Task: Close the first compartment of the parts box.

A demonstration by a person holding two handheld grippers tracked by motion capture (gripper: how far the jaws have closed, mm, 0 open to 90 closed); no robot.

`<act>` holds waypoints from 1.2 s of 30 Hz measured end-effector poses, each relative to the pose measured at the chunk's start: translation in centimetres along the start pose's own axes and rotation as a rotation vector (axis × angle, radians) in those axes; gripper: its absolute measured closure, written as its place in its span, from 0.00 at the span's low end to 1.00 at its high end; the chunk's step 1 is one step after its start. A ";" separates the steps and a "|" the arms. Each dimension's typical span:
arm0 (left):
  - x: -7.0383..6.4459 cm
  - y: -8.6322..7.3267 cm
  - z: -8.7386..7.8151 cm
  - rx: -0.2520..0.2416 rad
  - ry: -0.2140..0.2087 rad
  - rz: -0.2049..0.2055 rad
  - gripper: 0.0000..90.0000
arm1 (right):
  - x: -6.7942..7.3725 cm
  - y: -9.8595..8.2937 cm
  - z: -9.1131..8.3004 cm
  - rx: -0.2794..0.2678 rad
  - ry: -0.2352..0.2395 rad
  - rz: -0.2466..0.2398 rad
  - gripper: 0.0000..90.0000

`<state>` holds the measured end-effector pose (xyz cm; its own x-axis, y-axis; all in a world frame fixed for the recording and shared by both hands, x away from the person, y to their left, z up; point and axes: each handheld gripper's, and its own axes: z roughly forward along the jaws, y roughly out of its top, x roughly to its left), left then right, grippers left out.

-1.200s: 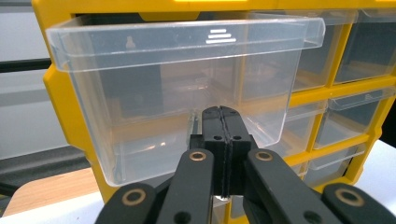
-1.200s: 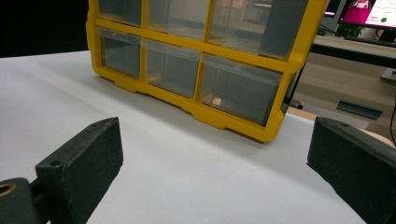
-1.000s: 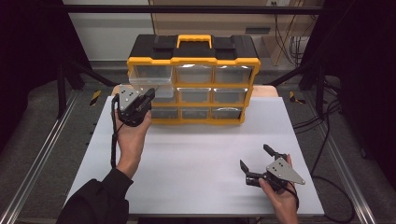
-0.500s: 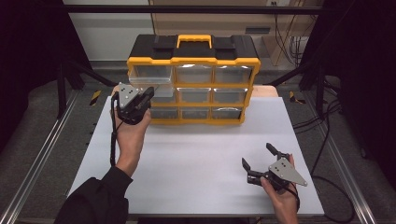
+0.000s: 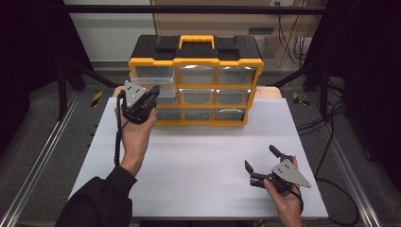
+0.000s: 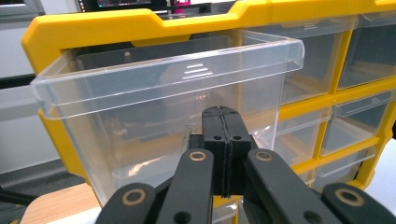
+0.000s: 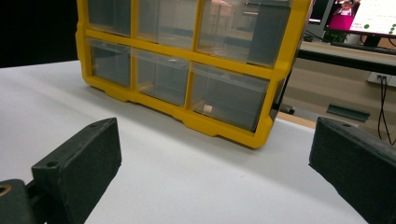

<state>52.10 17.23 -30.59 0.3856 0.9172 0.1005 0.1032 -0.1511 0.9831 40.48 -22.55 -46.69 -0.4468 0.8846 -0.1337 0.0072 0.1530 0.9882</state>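
A yellow organiser (image 5: 195,61) with a black lid and clear drawers stands at the back of the table. Its top-left drawer (image 6: 168,79) sticks out of the frame and looks empty. My left gripper (image 6: 223,114) is shut, its tips right at that drawer's clear front wall, with nothing seen between the jaws. In the high view the left gripper (image 5: 151,96) is held up against the organiser's left column. My right gripper (image 5: 260,157) rests low over the table's front right, open and holding nothing. Its wide-apart jaws (image 7: 217,172) face the organiser's lower drawers (image 7: 229,95).
The white tabletop (image 5: 203,151) stretches between the organiser and the near edge. A small pale piece (image 7: 208,108) lies in the lower-right drawer. Metal rails run along both sides of the table, and cables (image 5: 326,123) trail on the floor at right.
My left gripper has edged slightly toward the organiser. The right gripper has stayed almost where it was, still open.
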 end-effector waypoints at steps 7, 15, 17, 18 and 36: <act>0.0 0.1 0.1 -0.003 0.005 0.011 1.00 | 0.1 0.0 0.0 0.002 0.007 -0.003 0.03; 0.3 0.3 0.2 -0.003 0.009 -0.009 1.00 | 0.1 0.0 0.0 0.004 0.006 -0.006 0.03; 0.3 0.4 0.3 -0.003 0.008 -0.008 1.00 | 0.2 0.0 0.0 0.006 0.003 -0.008 0.03; 0.3 0.4 0.4 0.001 0.007 -0.002 1.00 | 0.2 0.0 0.0 0.006 0.003 -0.008 0.03; 0.9 0.1 1.1 0.009 0.005 -0.027 1.00 | 0.2 0.1 0.0 0.005 -0.003 -0.010 0.03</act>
<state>53.48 17.58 -30.55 0.3782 0.9227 0.0742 0.1216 -0.1290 0.9842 40.35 -22.41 -46.66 -0.4441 0.8844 -0.1435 0.0072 0.1636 0.9865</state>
